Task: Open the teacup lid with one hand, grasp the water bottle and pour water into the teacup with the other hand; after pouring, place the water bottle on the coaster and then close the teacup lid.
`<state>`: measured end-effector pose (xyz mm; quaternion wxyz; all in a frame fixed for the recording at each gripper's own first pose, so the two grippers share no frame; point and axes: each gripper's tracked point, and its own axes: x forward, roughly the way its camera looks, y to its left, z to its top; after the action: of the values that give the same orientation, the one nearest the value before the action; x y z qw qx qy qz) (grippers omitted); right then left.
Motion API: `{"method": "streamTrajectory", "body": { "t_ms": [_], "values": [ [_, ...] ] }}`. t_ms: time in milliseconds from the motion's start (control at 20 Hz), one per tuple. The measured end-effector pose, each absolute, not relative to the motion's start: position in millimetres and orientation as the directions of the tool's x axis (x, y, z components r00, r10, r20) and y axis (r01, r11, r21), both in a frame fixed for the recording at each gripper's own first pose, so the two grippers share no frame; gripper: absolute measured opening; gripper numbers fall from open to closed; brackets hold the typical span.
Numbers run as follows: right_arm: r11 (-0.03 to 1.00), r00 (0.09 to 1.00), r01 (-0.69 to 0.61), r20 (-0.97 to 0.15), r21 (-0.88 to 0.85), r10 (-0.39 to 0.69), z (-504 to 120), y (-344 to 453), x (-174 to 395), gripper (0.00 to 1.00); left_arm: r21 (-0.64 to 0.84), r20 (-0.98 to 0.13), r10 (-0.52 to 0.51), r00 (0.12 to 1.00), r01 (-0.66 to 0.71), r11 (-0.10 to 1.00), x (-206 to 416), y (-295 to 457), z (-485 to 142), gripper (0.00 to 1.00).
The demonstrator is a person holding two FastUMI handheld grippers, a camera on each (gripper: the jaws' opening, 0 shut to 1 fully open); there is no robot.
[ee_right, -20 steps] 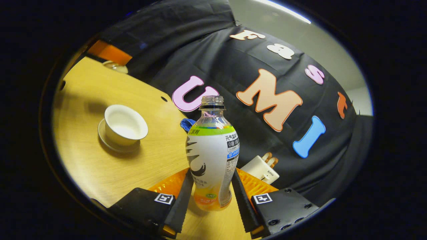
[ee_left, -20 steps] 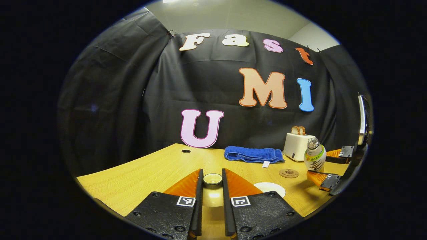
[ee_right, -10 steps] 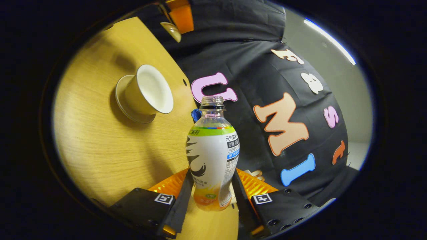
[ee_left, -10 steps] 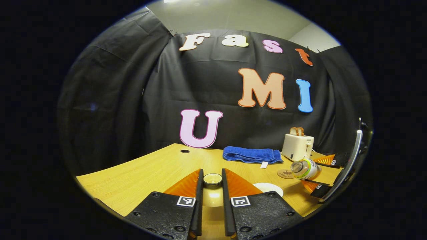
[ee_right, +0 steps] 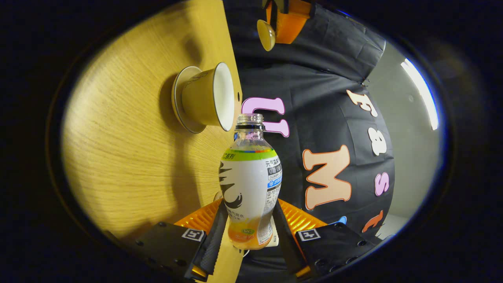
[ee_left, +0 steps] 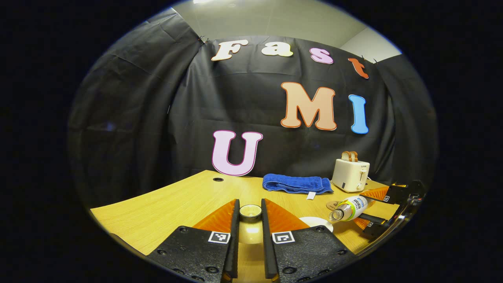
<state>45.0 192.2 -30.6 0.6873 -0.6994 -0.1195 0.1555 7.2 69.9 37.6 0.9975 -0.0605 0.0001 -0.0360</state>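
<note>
My left gripper point(ee_left: 250, 204) is shut on the knob of the teacup lid point(ee_left: 250, 213), holding it above the table. The white teacup point(ee_right: 208, 98) stands uncovered on its saucer point(ee_right: 177, 103); in the left gripper view its rim point(ee_left: 314, 222) peeks out beside my right finger. My right gripper point(ee_right: 249, 205) is shut on the uncapped water bottle point(ee_right: 250, 177), tipped almost flat, its mouth point(ee_right: 250, 118) close to the cup's rim. In the left gripper view the bottle point(ee_left: 350, 206) lies tilted in the right gripper point(ee_left: 377, 210). The brown coaster point(ee_left: 332, 204) is partly hidden behind the bottle.
A folded blue towel point(ee_left: 296, 183) and a white toaster point(ee_left: 350, 175) sit at the back of the wooden table point(ee_left: 165, 208). The left gripper with the lid point(ee_right: 267, 34) hangs beyond the cup in the right gripper view.
My right gripper has rolled the bottle from upright to nearly level, bringing its mouth down to the cup. The left gripper and lid have stayed put.
</note>
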Motion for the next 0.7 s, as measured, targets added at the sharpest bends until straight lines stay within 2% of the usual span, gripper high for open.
{"method": "streamTrajectory", "body": {
  "t_ms": [700],
  "values": [
    [-0.245,0.901,0.071,-0.044,-0.967,0.432,-26.2,198.5,39.7,0.71,-0.126,0.002,-0.071,0.997,0.071,0.989,6.8,70.8,38.5,0.24]
  ]
}}
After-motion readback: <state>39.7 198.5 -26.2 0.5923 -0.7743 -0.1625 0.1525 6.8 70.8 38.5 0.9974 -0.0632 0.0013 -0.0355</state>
